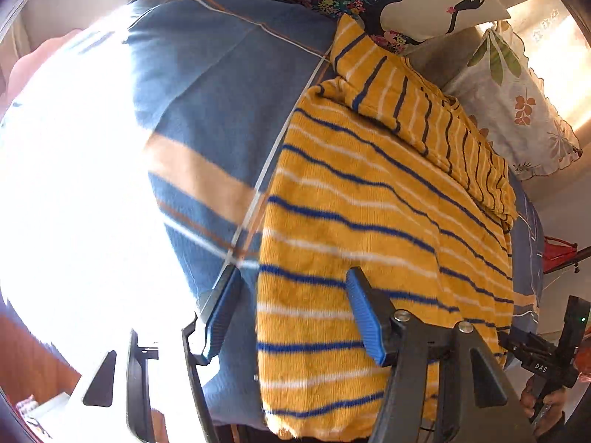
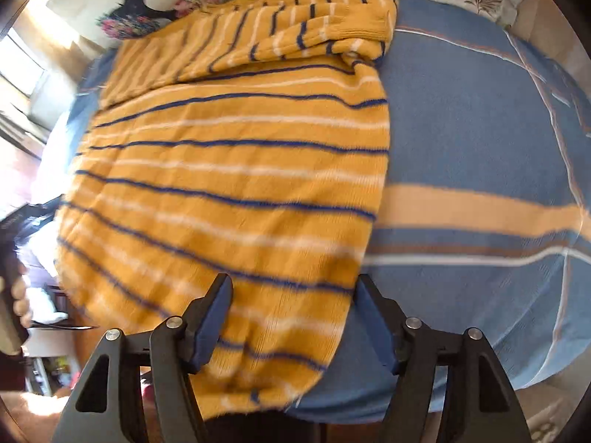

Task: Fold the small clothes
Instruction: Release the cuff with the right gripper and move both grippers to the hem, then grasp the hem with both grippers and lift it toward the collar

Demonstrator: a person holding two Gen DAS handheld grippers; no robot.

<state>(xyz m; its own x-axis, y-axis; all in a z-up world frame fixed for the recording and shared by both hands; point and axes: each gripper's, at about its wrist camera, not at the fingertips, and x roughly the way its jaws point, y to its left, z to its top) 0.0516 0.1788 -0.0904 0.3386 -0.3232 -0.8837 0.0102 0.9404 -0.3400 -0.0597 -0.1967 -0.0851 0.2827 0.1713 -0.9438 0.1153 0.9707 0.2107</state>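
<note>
On the blue blanket [image 2: 461, 129], sweater [image 2: 236, 170] lengthwise away, sleeve crosswise, both hand-held grippers [image 1: 291, 310] [image 2: 295, 313] agape.

The only readable lettering is "DAS", in white on the black body of the right gripper [image 1: 541, 363], seen at about four o'clock in the left wrist view. The right wrist view shows no legible text.
</note>
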